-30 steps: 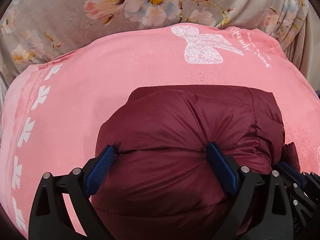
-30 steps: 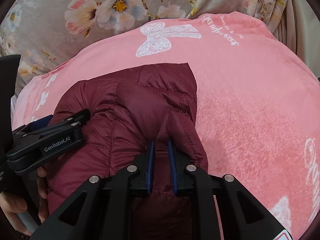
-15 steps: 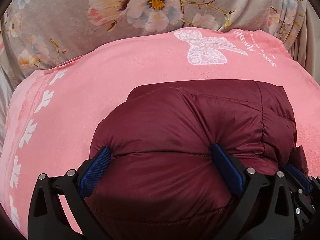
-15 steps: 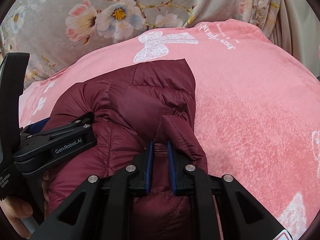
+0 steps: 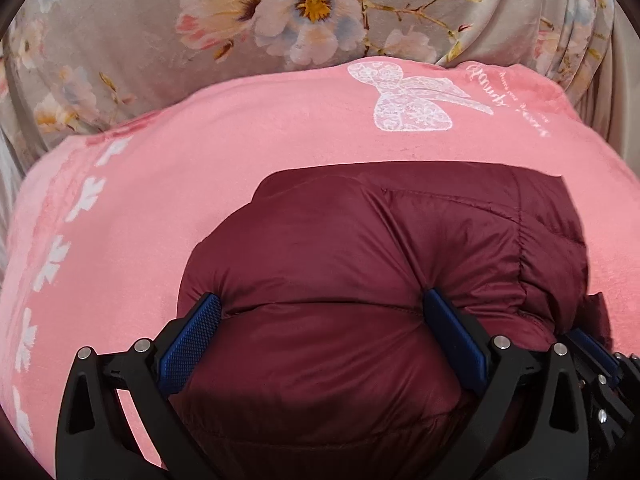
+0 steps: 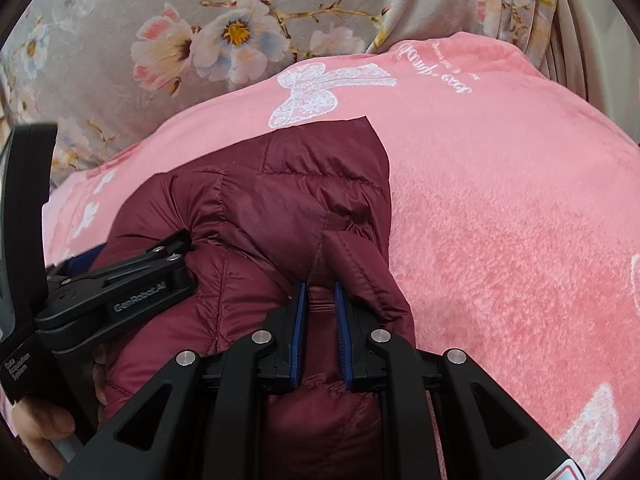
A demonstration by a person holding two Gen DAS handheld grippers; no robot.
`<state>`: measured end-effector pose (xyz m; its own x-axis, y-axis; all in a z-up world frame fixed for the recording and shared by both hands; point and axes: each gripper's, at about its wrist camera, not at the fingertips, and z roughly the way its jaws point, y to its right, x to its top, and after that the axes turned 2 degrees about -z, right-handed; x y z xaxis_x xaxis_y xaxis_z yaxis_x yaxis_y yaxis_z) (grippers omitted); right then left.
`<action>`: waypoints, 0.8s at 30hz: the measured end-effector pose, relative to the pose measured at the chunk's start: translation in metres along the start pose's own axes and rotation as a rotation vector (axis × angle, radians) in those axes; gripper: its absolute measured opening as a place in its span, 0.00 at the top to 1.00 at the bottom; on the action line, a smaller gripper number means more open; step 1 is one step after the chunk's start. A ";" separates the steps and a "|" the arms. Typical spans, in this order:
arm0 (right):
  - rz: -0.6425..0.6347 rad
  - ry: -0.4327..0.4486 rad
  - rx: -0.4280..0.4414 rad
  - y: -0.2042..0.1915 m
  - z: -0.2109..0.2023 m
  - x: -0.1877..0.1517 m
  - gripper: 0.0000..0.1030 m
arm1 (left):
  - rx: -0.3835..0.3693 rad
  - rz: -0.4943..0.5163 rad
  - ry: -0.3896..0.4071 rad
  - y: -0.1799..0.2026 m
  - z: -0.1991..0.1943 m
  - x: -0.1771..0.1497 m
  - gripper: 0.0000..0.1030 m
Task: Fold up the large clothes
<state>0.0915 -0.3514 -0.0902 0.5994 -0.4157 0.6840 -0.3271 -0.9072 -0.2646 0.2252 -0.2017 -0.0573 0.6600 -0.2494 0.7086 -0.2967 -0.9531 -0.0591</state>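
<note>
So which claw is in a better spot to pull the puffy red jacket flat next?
Probably the right claw: it is already pinched shut on a fold of the jacket beside bare pink blanket. The left claw is spread wide around the bulging padding, gripping nothing.

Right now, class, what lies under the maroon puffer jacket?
The maroon puffer jacket rests on a pink fleece blanket, which shows all around it. A grey floral cloth lies beyond the blanket. Whatever sits directly beneath the jacket's bulk is covered.
</note>
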 end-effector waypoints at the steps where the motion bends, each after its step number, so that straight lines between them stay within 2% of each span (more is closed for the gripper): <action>1: 0.018 -0.002 0.016 0.003 -0.008 0.001 0.84 | -0.047 -0.031 -0.023 -0.011 -0.007 0.000 0.05; 2: 0.048 0.013 0.036 0.008 -0.021 0.001 0.72 | -0.080 -0.065 -0.040 -0.021 -0.014 0.000 0.05; 3: 0.064 0.022 0.041 0.012 -0.028 0.001 0.50 | -0.126 -0.118 -0.057 -0.037 -0.023 -0.001 0.05; 5: 0.103 0.010 0.037 0.023 -0.040 0.000 0.32 | -0.178 -0.199 -0.085 -0.062 -0.033 -0.004 0.05; 9: 0.182 -0.117 0.137 0.038 -0.024 -0.007 0.32 | -0.223 -0.320 -0.178 -0.101 -0.024 -0.015 0.05; 11: 0.251 -0.166 0.209 0.044 -0.013 -0.012 0.32 | -0.312 -0.426 -0.247 -0.118 -0.010 -0.024 0.05; 13: 0.298 -0.165 0.260 0.048 -0.009 -0.016 0.29 | -0.379 -0.491 -0.290 -0.124 -0.001 -0.031 0.05; 15: 0.303 -0.160 0.285 0.046 -0.004 -0.015 0.26 | -0.404 -0.497 -0.301 -0.122 0.006 -0.036 0.04; 19: 0.300 -0.168 0.320 0.036 0.009 -0.005 0.26 | -0.424 -0.444 -0.288 -0.108 0.008 -0.034 0.06; 20: 0.293 -0.173 0.329 0.031 0.012 -0.003 0.30 | -0.431 -0.433 -0.290 -0.105 0.008 -0.031 0.09; 21: 0.295 -0.189 0.365 0.027 0.016 -0.001 0.46 | -0.424 -0.421 -0.291 -0.102 0.007 -0.030 0.13; 23: 0.302 -0.195 0.367 0.026 0.013 -0.001 0.59 | -0.377 -0.388 -0.277 -0.095 -0.003 -0.028 0.23; 24: 0.274 -0.185 0.347 0.021 0.007 0.000 0.69 | -0.353 -0.357 -0.259 -0.091 -0.012 -0.026 0.33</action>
<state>0.0896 -0.3707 -0.1004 0.6554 -0.6186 0.4334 -0.2467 -0.7176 -0.6513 0.2265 -0.1066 -0.0623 0.8964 0.0021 0.4432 -0.2072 -0.8820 0.4232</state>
